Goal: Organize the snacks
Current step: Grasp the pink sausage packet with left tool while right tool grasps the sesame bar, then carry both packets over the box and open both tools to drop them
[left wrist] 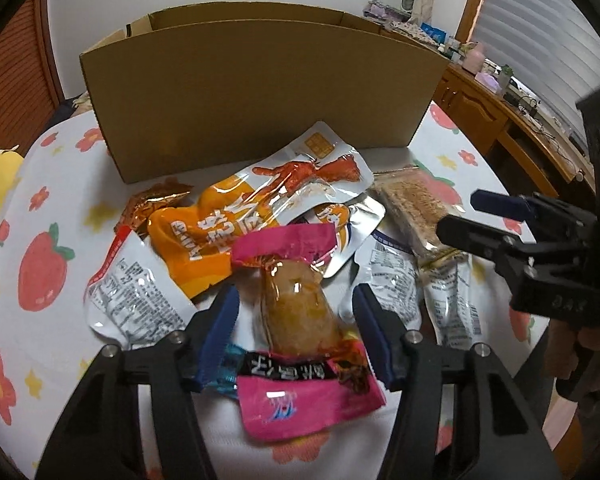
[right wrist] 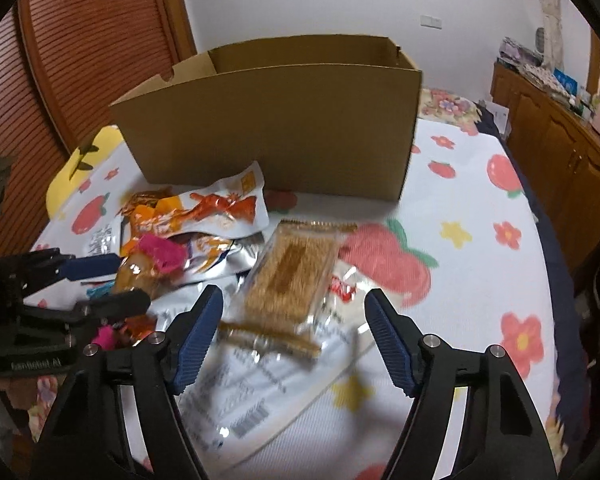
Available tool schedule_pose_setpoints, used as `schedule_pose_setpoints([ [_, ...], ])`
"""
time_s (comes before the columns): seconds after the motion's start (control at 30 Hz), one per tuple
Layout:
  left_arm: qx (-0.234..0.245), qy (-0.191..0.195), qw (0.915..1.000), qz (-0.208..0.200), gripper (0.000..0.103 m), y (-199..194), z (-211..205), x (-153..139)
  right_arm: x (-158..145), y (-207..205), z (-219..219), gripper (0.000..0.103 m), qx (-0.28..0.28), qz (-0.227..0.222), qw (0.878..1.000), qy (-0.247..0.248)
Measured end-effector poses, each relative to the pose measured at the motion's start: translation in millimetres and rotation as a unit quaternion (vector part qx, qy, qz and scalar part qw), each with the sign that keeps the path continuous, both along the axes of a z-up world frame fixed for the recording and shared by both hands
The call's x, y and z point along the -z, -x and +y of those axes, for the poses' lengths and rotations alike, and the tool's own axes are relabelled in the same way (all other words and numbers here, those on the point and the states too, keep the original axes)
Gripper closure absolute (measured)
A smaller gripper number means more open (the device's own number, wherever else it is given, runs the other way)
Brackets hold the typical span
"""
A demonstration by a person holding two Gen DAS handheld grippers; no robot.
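Observation:
A pile of snack packets lies on a flowered cloth in front of an open cardboard box (left wrist: 260,92). My left gripper (left wrist: 296,312) is open, its fingers on either side of a pink-ended packet with a brown snack (left wrist: 296,312), not closed on it. An orange-and-white packet (left wrist: 260,208) lies behind it. My right gripper (right wrist: 294,320) is open over a clear packet of brown crackers (right wrist: 292,276), which also shows in the left wrist view (left wrist: 412,208). Silver packets (left wrist: 136,304) lie around. The box also shows in the right wrist view (right wrist: 276,128).
The flowered cloth (right wrist: 480,240) covers the surface. A wooden cabinet (right wrist: 560,152) with clutter stands at the right. A slatted wooden door (right wrist: 80,60) is at the left. A yellow cushion (right wrist: 76,172) lies left of the box.

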State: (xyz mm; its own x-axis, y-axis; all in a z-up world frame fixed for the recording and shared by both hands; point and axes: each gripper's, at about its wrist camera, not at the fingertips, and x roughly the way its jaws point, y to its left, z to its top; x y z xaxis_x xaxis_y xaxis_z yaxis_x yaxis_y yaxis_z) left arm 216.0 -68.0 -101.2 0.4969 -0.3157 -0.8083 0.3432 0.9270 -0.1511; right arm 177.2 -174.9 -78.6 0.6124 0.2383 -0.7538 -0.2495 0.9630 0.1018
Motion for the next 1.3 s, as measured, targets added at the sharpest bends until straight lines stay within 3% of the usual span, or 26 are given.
schedule_pose_setpoints([
  [0.2,-0.007,0.009,0.9998,0.018,0.047,-14,1,9,6,-28,8,0.028,-0.002,0.021,0.999,0.029],
  [0.27,-0.004,0.014,0.9997,0.02,0.06,-15,1,10,7,-34,9,0.028,-0.003,0.028,0.999,0.033],
  [0.33,-0.006,0.019,0.9997,0.017,0.067,-14,3,10,9,-39,10,0.028,-0.001,0.035,0.999,0.035],
  [0.53,-0.006,0.019,0.9997,0.011,0.07,-11,4,10,19,-53,10,0.029,0.003,0.067,0.997,0.036],
  [0.6,-0.005,0.018,0.9998,0.01,0.07,-9,5,9,20,-53,12,0.034,-0.002,0.072,0.996,0.042],
  [0.67,-0.004,0.019,0.9998,0.006,0.07,-8,7,7,20,-53,12,0.05,-0.005,0.072,0.996,0.051],
  [0.8,-0.005,0.024,0.9997,-0.006,0.07,-2,10,-2,19,-50,13,0.054,-0.009,0.067,0.996,0.065],
  [1.07,0.004,0.022,0.9985,-0.049,0.07,12,23,-42,2,-35,8,0.056,-0.015,0.042,0.997,0.062],
  [1.3,0.006,0.02,0.9952,-0.095,0.07,2,39,-102,-48,-28,0,0.056,-0.022,0.002,0.999,0.039],
])
